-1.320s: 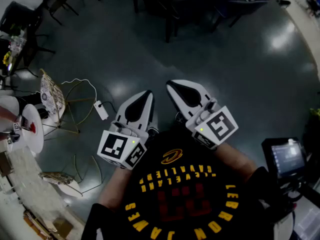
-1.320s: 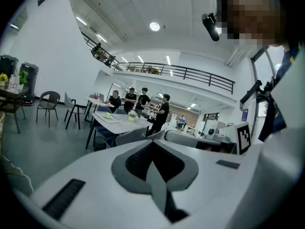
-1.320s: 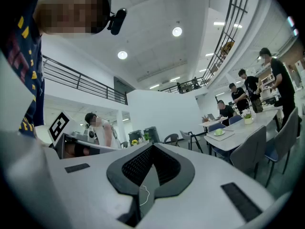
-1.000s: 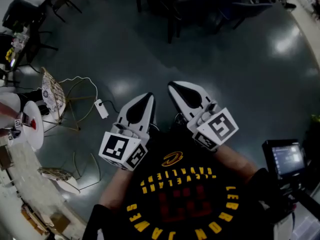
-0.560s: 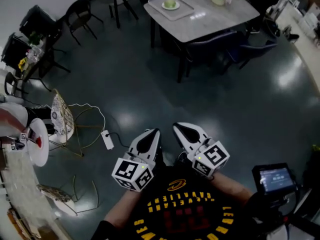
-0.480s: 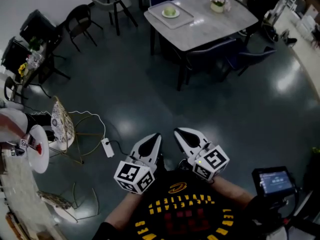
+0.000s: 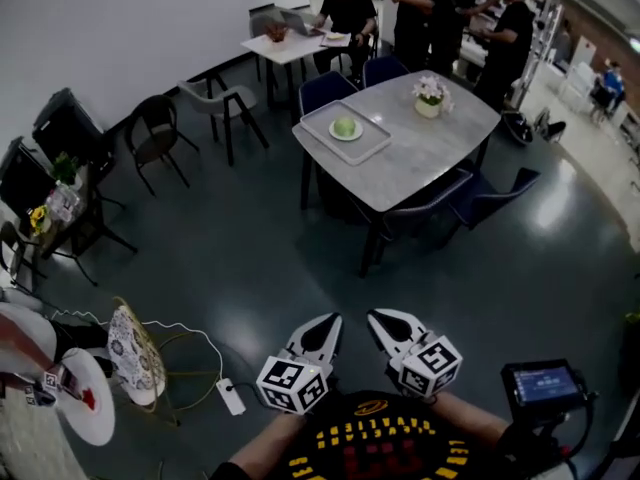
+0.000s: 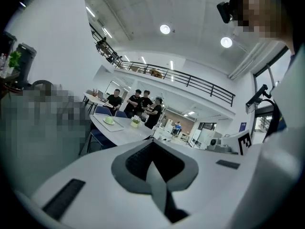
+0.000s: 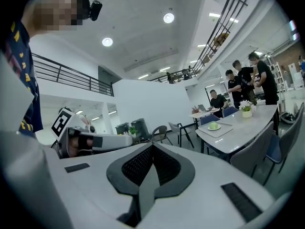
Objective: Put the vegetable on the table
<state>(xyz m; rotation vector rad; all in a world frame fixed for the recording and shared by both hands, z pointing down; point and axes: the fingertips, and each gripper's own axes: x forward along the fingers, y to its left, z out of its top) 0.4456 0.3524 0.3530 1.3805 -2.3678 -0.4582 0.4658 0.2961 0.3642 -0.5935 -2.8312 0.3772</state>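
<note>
Dark glossy floor [image 7: 250, 268] of an open room. Nearest, left tongs [image 7: 328, 320] and right tongs [image 7: 385, 318], side by side, both closed and empty. Beyond, a grey desk [image 7: 430, 153] bears a tray [image 7: 370, 145]; its plate [image 7: 334, 134] carries the green vegetable [image 7: 345, 126]. People [image 7: 420, 8] stand behind.

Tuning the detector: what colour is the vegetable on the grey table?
The vegetable is pale green; head view shows it best.

I see the floor [image 7: 250, 268] around the desk [image 7: 430, 158] dim, with pale glare right of the desk. 2 ceiling lamps [image 8: 165, 29] burn bright above it in each gripper view, edges bowed, corners black.
</note>
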